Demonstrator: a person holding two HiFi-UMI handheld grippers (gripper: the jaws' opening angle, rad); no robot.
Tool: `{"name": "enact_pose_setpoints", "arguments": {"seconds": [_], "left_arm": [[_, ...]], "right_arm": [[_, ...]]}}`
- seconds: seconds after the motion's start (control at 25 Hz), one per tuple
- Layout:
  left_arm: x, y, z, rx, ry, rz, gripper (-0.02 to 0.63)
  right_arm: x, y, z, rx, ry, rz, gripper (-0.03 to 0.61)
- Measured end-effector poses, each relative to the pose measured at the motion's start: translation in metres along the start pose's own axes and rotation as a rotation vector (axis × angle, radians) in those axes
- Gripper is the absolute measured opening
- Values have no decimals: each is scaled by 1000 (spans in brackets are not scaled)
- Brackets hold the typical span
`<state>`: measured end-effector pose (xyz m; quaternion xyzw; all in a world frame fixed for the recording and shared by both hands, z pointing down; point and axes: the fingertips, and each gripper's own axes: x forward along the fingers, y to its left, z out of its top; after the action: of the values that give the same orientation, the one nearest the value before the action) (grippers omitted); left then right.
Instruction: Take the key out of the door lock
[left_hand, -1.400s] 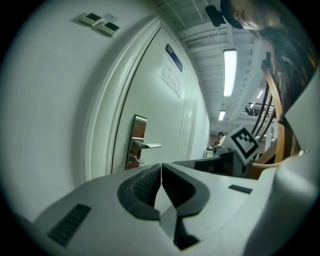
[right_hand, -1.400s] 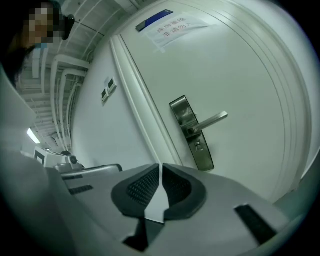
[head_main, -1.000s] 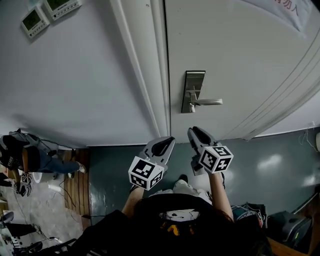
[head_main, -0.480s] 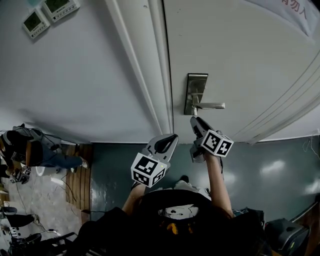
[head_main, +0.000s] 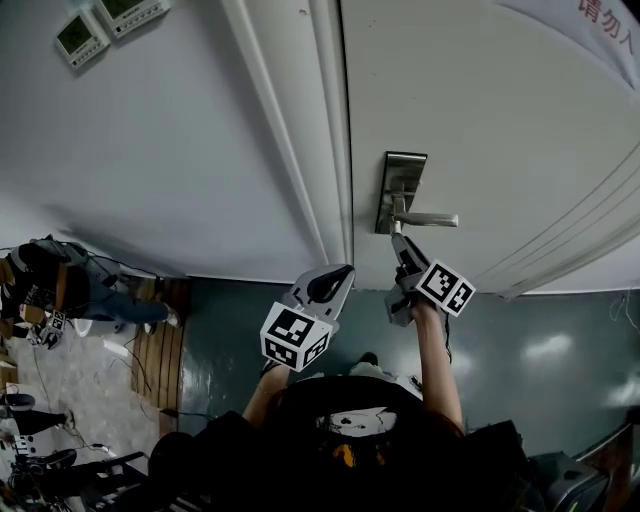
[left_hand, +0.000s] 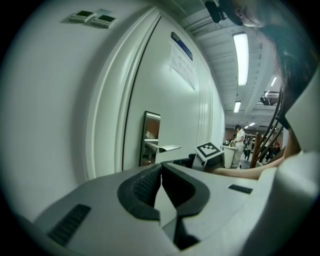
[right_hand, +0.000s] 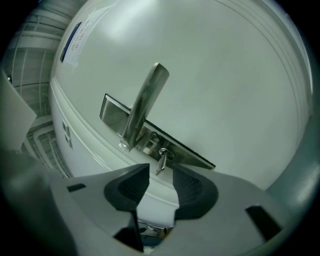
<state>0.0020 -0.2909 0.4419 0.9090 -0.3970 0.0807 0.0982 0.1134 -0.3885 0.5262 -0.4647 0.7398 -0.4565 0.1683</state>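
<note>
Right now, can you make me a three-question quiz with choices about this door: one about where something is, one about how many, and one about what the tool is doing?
1. Where is the small silver metal key?
A. on the floor
B. in the silver metal lock plate, by the silver lever handle
C. hanging on the wall

2. How many small white wall panels with screens hang left of the white door?
A. one
B. two
C. five

3. How is the right tool?
A. shut on the key
B. shut and empty
C. open

Answers:
1. B: the key sticks out of the plate beside the handle.
2. B: two panels sit side by side, high on the wall.
3. C: its jaws have just been opening and stand apart, with the key in the gap ahead, not pressed.
</note>
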Motion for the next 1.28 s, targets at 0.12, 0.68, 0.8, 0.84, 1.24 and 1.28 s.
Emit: {"name": "enact_pose_setpoints", "arguments": {"seconds": [0.12, 0.68, 0.8, 0.84, 1.24, 1.28], "left_arm": [[1, 0, 0, 0, 3, 9, 11], [1, 11, -3, -4, 17, 64, 11], [1, 10, -4, -5, 19, 64, 12], [1, 10, -5, -5, 19, 62, 12], [-6, 9, -7, -4, 22, 66, 12], [-8, 10, -6, -4, 21, 67, 12]], "right_arm": [[12, -1, 5, 12, 4, 9, 133], [41, -2, 8, 44, -6, 25, 68], [40, -2, 8, 107, -22, 46, 57], [40, -3, 8, 132, -28, 55, 53], [38, -7, 7, 408, -93, 108, 25], [37, -8, 7, 431, -101, 111, 23]]}}
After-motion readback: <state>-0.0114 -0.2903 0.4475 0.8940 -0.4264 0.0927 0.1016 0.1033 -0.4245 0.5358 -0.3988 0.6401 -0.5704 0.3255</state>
